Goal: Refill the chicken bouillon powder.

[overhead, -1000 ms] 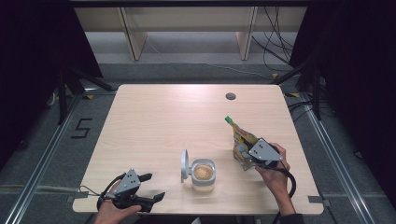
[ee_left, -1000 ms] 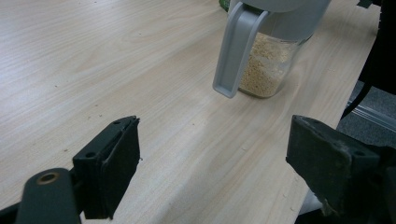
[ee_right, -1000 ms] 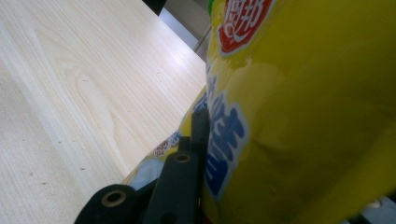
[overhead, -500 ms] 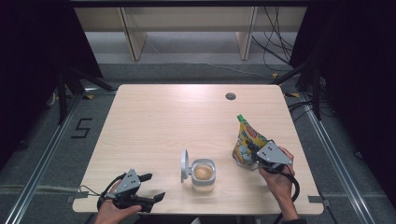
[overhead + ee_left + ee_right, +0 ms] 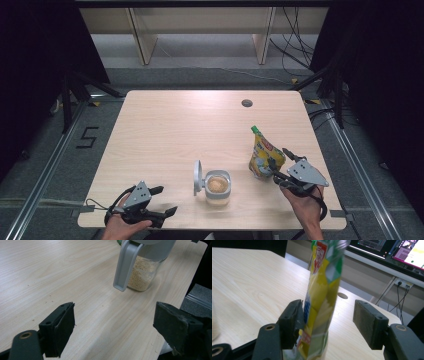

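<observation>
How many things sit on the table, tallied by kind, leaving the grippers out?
Yellow pouch with green cap: 1
Glass jar of pale grains, grey lid flipped open: 1
Total: 2

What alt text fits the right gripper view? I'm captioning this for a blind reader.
A yellow and green pouch stands upright on a wooden table between the right tool's jaws, which have just been opening; one pad sits beside it, the other apart.
</observation>
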`<state>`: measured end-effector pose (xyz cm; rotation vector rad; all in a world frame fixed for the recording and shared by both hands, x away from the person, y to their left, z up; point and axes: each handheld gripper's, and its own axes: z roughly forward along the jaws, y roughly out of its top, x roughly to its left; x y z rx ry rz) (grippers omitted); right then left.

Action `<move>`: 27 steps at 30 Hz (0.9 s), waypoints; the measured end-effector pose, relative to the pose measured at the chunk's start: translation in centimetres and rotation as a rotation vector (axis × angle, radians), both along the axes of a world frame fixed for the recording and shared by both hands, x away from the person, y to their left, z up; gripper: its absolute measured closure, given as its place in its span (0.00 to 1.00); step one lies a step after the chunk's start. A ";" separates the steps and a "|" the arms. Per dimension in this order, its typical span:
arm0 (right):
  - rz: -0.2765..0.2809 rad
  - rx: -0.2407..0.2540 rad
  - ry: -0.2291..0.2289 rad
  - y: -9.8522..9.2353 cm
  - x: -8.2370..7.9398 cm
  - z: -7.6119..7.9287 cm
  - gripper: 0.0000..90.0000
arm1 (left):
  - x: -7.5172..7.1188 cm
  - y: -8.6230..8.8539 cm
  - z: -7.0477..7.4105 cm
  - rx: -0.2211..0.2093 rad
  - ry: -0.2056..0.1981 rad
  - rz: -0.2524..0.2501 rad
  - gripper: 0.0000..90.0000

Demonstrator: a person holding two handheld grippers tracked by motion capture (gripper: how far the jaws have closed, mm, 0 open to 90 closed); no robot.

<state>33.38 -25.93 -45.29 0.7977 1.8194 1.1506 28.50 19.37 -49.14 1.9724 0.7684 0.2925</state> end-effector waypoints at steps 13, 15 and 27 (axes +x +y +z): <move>0.021 0.108 0.152 0.3 -2.8 0.0 0.40 | 0.0 0.0 0.0 -0.001 0.002 0.001 0.19; 0.043 0.082 0.132 -0.1 -2.7 -0.2 0.38 | 0.0 -0.1 0.0 -0.008 0.000 0.002 0.19; 0.024 0.114 0.196 -0.2 -4.6 -0.4 0.37 | 0.2 0.1 0.0 0.006 -0.016 -0.007 0.19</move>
